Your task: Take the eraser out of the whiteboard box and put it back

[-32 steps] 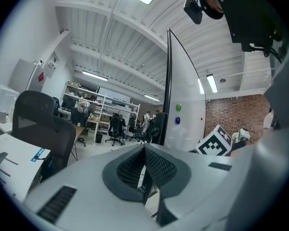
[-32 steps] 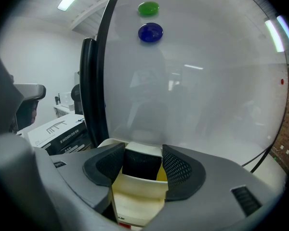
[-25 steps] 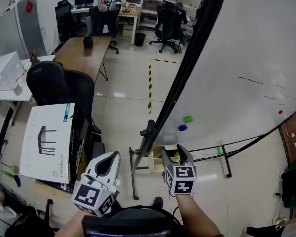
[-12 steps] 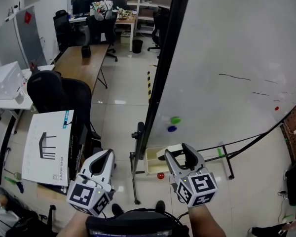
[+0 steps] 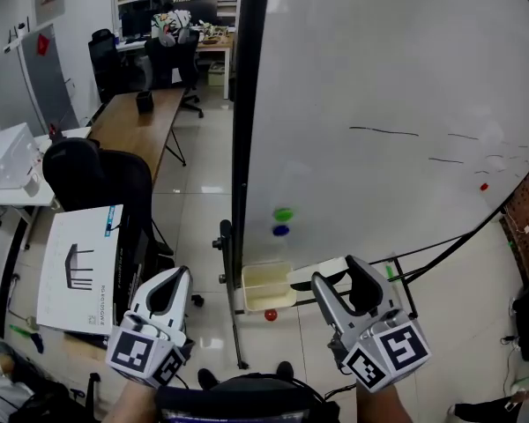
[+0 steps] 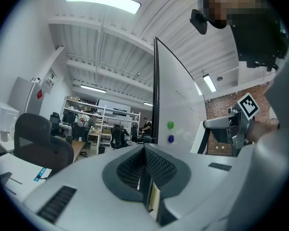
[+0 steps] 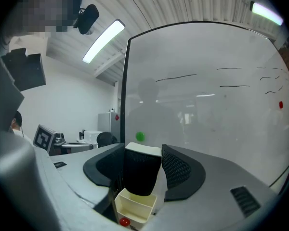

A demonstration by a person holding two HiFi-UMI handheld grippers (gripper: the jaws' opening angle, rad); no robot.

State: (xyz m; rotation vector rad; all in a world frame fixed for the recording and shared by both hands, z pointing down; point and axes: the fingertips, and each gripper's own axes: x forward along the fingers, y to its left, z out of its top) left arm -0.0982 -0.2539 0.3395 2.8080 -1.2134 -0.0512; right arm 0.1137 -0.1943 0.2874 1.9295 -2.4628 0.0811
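Note:
The eraser (image 5: 304, 272), black felt with a white back, sits between the jaws of my right gripper (image 5: 339, 271), which is shut on it. In the right gripper view the eraser (image 7: 142, 174) hangs above and apart from the cream whiteboard box (image 7: 135, 207). The box (image 5: 267, 287) is fixed low on the whiteboard (image 5: 397, 86), left of the right gripper. My left gripper (image 5: 163, 291) is held low at the left, away from the board. Its jaws meet in the left gripper view (image 6: 143, 165), with nothing between them.
Green (image 5: 284, 214) and blue (image 5: 281, 231) magnets stick to the board above the box, and a red one (image 5: 271, 315) shows just below it. The board's stand legs (image 5: 234, 324) reach the floor. A black chair (image 5: 97, 179), a white carton (image 5: 78, 267) and a wooden desk (image 5: 137, 117) are at the left.
My right gripper has risen from the box with the eraser in it, and now holds it above and to the right of the box. The left gripper rose slightly.

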